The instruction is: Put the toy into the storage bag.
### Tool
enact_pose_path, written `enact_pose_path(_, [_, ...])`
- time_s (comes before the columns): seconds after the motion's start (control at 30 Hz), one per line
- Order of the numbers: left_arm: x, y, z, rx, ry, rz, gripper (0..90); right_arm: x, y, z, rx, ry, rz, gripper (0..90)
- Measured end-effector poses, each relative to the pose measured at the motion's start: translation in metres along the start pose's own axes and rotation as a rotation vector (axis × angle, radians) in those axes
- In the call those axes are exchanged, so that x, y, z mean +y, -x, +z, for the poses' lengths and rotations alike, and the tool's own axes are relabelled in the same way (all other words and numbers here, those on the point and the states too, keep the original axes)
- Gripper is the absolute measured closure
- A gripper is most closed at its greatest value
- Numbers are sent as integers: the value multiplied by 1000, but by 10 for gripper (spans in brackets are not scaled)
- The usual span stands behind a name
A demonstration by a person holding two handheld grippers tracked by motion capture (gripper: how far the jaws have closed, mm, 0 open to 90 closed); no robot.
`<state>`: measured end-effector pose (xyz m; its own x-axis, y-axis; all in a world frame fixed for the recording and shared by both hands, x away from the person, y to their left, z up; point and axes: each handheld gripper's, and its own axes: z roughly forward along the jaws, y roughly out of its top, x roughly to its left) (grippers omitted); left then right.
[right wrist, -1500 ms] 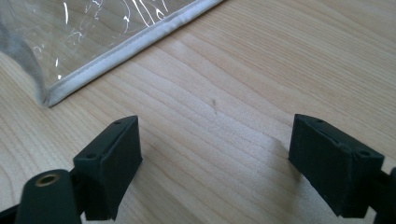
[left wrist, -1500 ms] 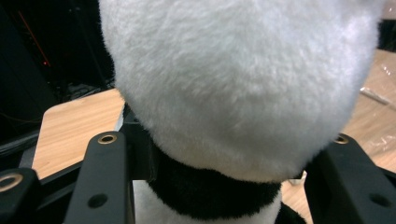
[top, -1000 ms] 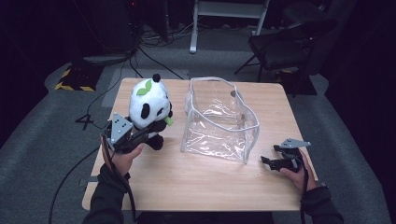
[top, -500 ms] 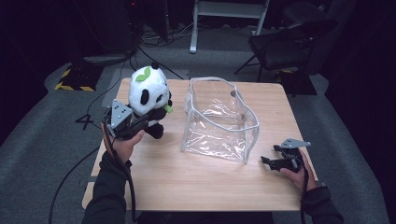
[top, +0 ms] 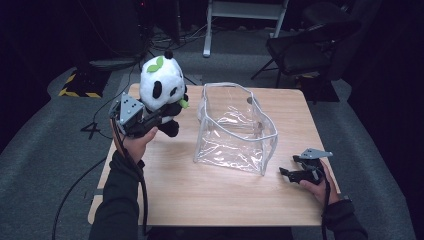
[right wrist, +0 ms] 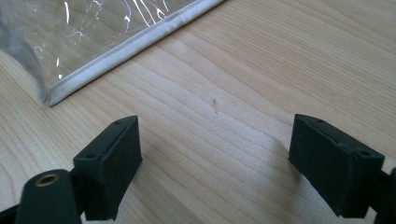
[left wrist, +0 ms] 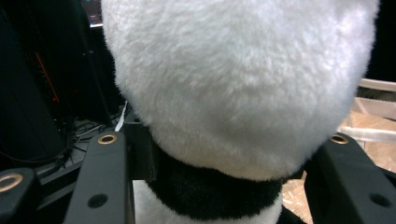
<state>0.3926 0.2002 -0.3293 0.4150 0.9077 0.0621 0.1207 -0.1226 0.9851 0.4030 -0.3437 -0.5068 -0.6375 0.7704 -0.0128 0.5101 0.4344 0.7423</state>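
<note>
A black-and-white plush panda with a green leaf on its head hangs above the table's left rear part. My left gripper is shut on it, jaws at either side of its black neck band. In the left gripper view the white back of the panda's head is right before the camera. A clear plastic bag with white trim stands open-topped at the table's middle. My right gripper rests open near the front right edge; bare wood lies between its jaws, and the bag's trimmed corner lies just beyond.
The wooden table has free surface in front of the bag. Off its far side stand a dark chair and a white frame. Cables run over the grey floor at the left, near a yellow-black striped mat.
My left gripper has lifted the panda off the table and carried it up and toward the far side. The right gripper has stayed where it was.
</note>
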Motion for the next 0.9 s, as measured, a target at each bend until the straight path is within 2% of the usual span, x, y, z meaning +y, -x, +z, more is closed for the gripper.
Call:
enact_pose_path(0.3, [18,3,1,-14,25,11,454,0,0,0,0,0,0,168])
enact_pose_path(0.37, [22,6,2,-12,25,25,454,0,0,0,0,0,1,168])
enact_pose_path(0.67, [42,14,10,-25,39,41,454,0,0,0,0,0,0,168])
enact_pose_path(0.9, [58,27,18,-33,51,66,452,0,0,0,1,0,0,168])
